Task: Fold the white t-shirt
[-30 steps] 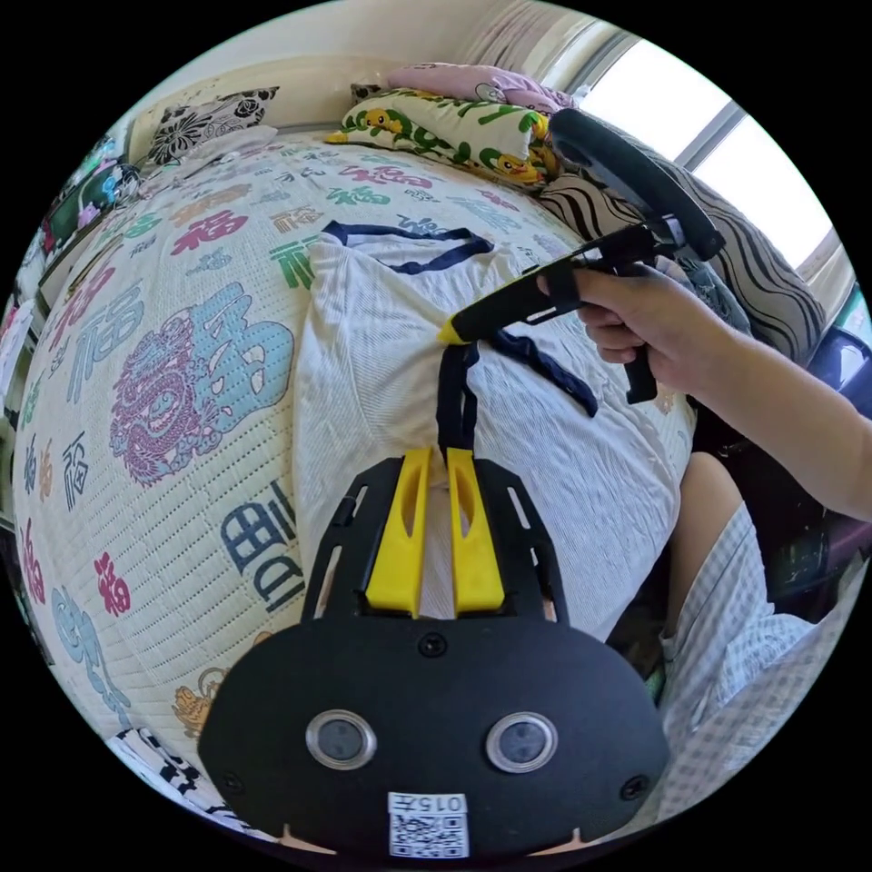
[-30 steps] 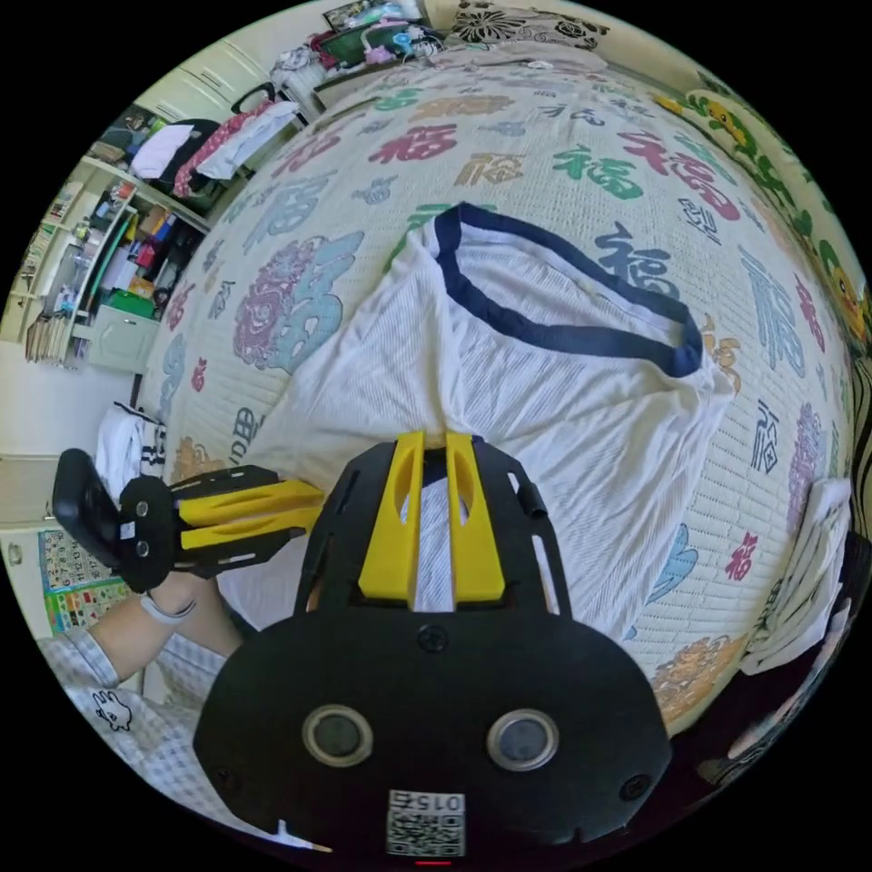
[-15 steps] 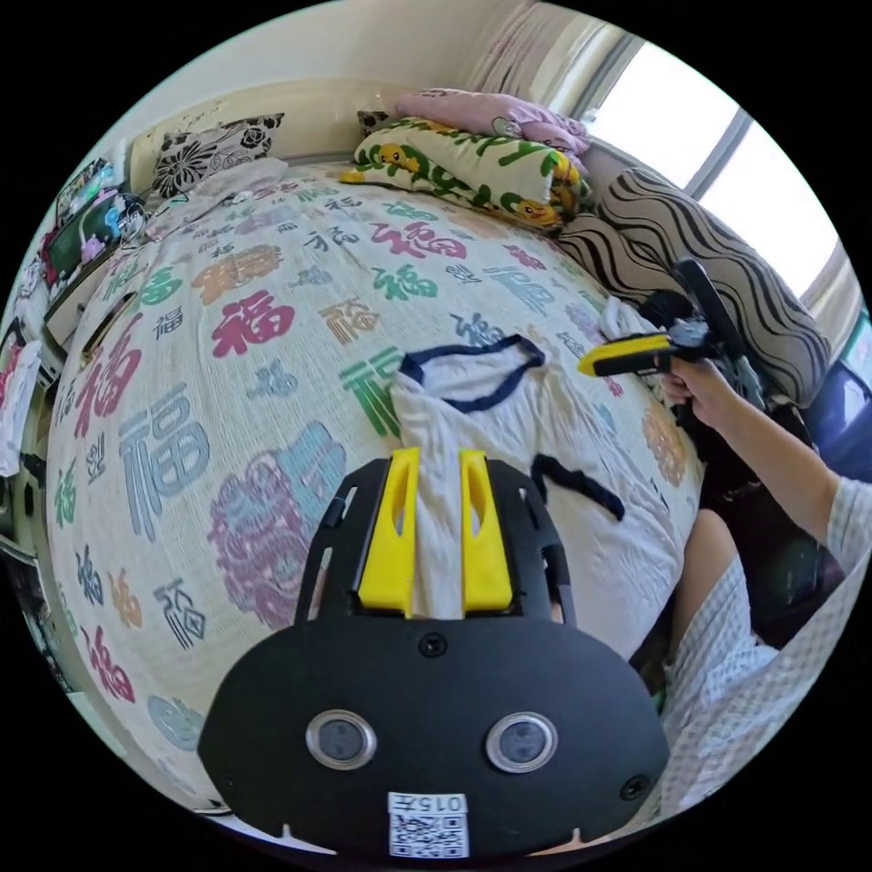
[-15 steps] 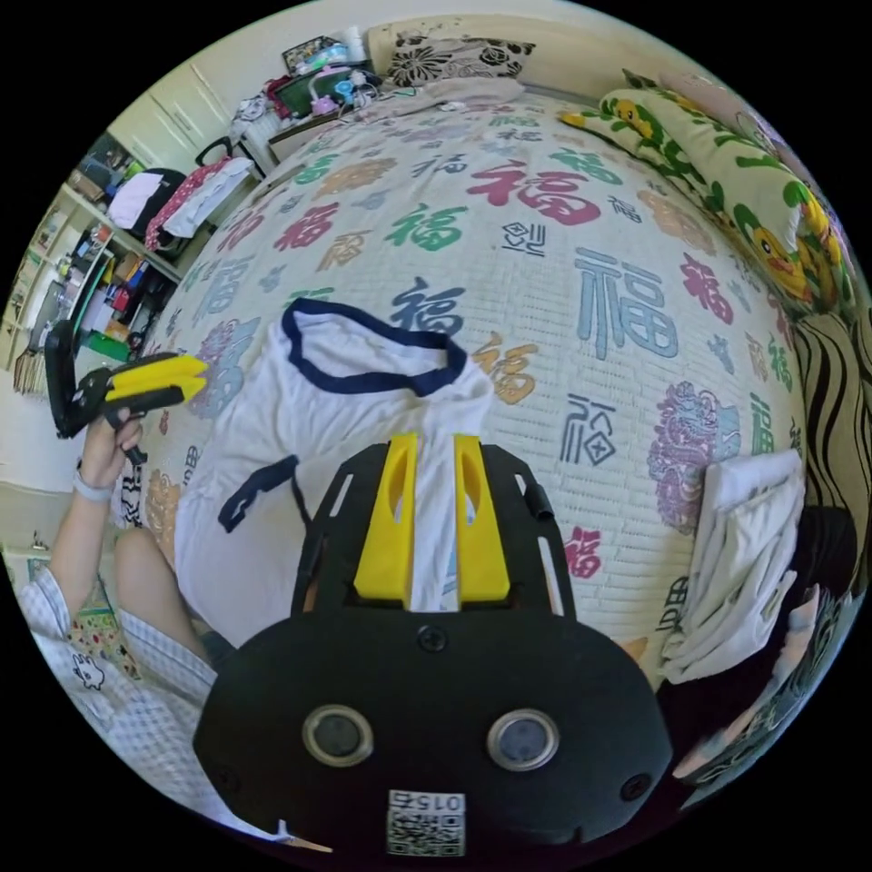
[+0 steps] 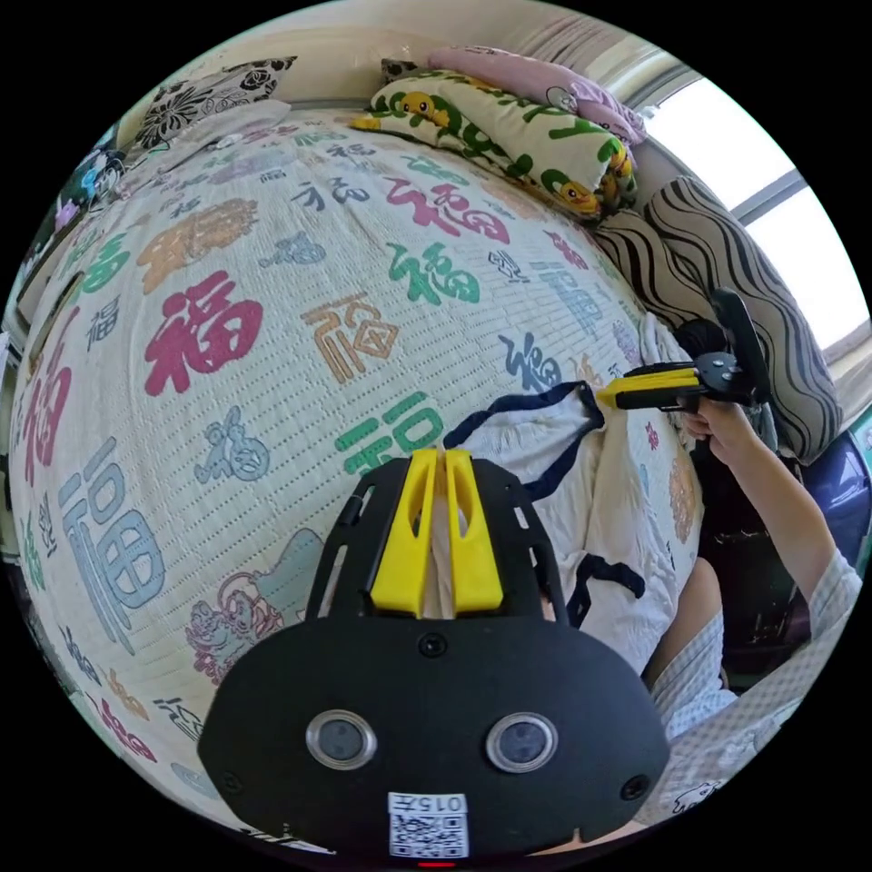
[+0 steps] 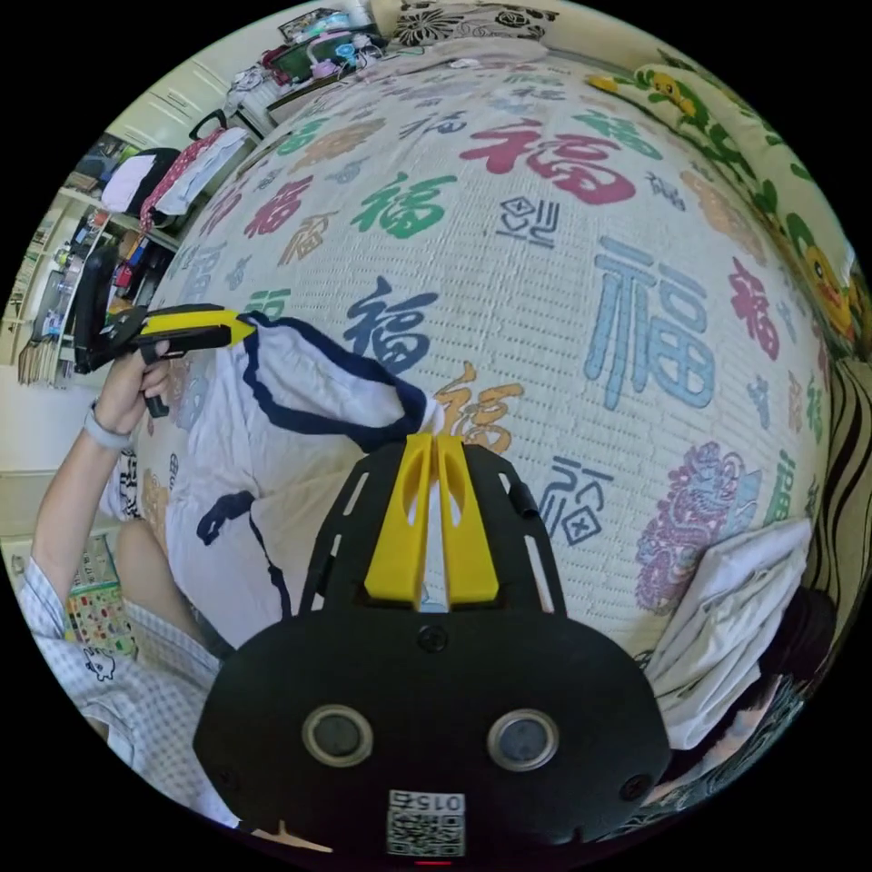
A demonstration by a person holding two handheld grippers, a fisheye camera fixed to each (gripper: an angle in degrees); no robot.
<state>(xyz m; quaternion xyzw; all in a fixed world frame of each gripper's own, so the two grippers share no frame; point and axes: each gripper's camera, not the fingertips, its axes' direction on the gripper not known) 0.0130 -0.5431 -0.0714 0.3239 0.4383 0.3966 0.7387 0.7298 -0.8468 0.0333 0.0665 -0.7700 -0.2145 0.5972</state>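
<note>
The white t-shirt (image 5: pixel 609 490) with navy trim lies on the bed's near side, by the person's leg. In the left gripper view my left gripper (image 5: pixel 437 452) is shut on one end of its navy-trimmed opening. My right gripper (image 5: pixel 602 396), held in a hand, pinches the other end. In the right gripper view my right gripper (image 6: pixel 432 440) is shut on the t-shirt (image 6: pixel 300 400), and my left gripper (image 6: pixel 247 329) grips the far corner at the left. The opening hangs stretched between them, slightly raised off the bedspread.
A cream bedspread (image 5: pixel 227 318) with coloured characters covers the bed. Printed pillows (image 5: pixel 490 127) and a striped cushion (image 5: pixel 727 263) line the far side. Folded white clothes (image 6: pixel 727 590) sit near the bed's edge. A cluttered shelf (image 6: pixel 118 182) stands beyond the bed.
Both grippers let go of the shirt's near part, moved to its far navy-trimmed opening, and closed on its two ends, now spread apart.
</note>
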